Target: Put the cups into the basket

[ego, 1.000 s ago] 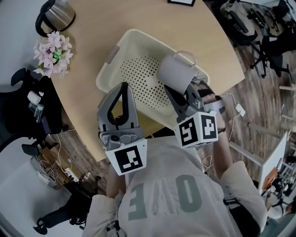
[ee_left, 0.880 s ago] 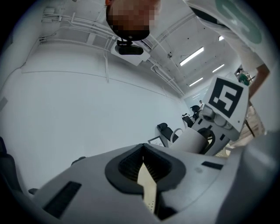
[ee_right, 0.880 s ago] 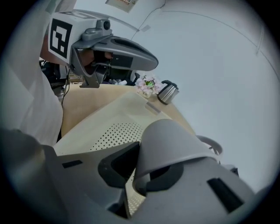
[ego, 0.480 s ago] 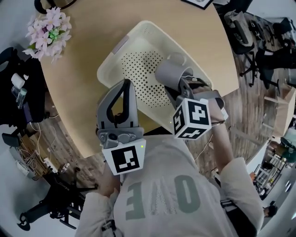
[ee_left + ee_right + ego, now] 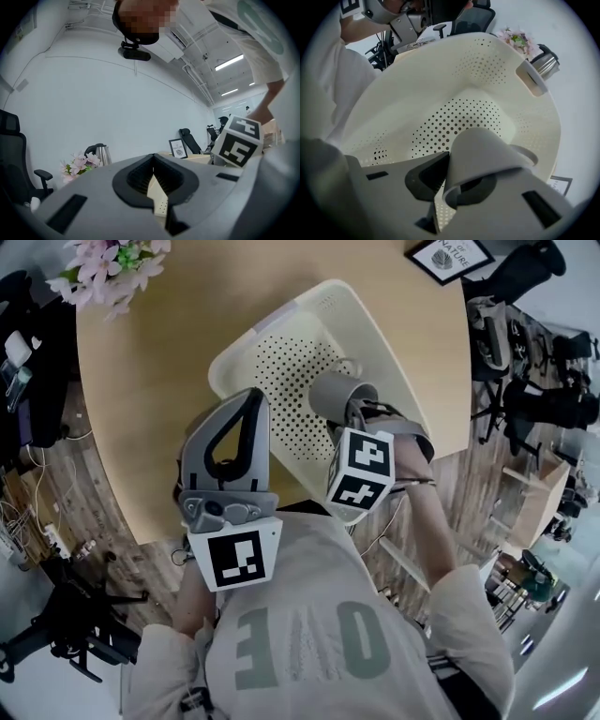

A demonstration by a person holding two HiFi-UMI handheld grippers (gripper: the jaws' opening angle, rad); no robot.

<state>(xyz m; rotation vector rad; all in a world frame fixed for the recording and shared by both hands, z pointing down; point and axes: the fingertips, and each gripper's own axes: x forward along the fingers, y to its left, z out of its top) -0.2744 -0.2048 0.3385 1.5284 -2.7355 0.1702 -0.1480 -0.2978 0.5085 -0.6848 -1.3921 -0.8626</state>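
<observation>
The right gripper [image 5: 356,418] is pinching the grey cup [image 5: 333,395] by its wall, one jaw outside and the other seemingly inside the mouth. A second ago it was holding the cup high over the far right rim of the cream basket [image 5: 281,334]. Now it is carrying the cup lower, within the basket's walls, over the right part of the perforated floor. In the right gripper view the cup is lying tilted, its handle pointing away to the right. I cannot tell whether it is touching the floor yet.

The left gripper [image 5: 246,404] is staying where it was, hanging over the near edge of the worktop [image 5: 159,381] just beside the basket's near-left wall. Its jaws are pressed together with nothing between them.

The person's head has been moving too. The flowers [image 5: 108,277] are sliding up into the top left corner of the head view, and the kettle [image 5: 544,63] is showing only in the right gripper view. A framed picture [image 5: 448,256] is coming into sight at the worktop's far right.
</observation>
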